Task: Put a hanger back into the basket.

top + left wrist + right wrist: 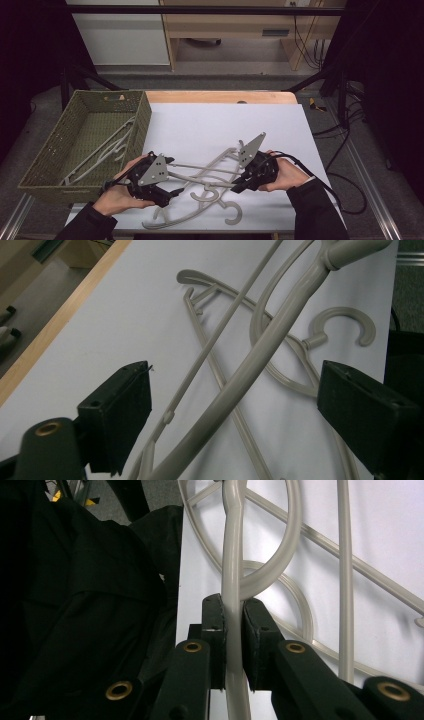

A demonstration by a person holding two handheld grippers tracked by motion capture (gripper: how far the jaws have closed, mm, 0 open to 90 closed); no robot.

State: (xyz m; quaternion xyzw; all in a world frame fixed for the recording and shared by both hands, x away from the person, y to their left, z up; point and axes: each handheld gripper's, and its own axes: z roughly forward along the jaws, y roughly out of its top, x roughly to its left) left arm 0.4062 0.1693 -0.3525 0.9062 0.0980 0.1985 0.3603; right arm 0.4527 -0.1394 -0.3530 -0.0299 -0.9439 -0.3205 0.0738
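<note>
Right gripper: plainly clamped; the right gripper (232, 630) has both jaws pressed together on the curved arm of a grey plastic hanger (231, 555), which runs straight up between the pads in the right gripper view.
Left gripper: the left gripper (235, 405) stands wide apart, its two black jaws at either side of the left gripper view; the held hanger's (260, 355) arm passes through the gap without touching either pad.
Left gripper, from above: it (172, 192) sits near the table's front edge on the left, held in the person's left hand (120, 197), with a grey three-cornered plate on top.
Right gripper, from above: it (237, 187) is in the right hand (287, 175), facing left toward the other gripper, plate tilted upward.
Held hanger: it (200, 172) spans between the two grippers, above the sheet.
Other hangers: a second hanger (200, 207) lies flat on the sheet beneath, its hook (232, 212) near the front edge; whether more lie tangled with it I cannot tell.
Basket: a green woven basket (47, 155) stands just beside the sheet on the left, with a grey hanger (102, 147) lying in it.
Surface: a white sheet (210, 125) covers a wooden table (220, 96), whose bare edge shows at the far side.
Room: grey floor, pale wooden furniture (240, 25) at the back, black cables (345, 135) to the right.
</note>
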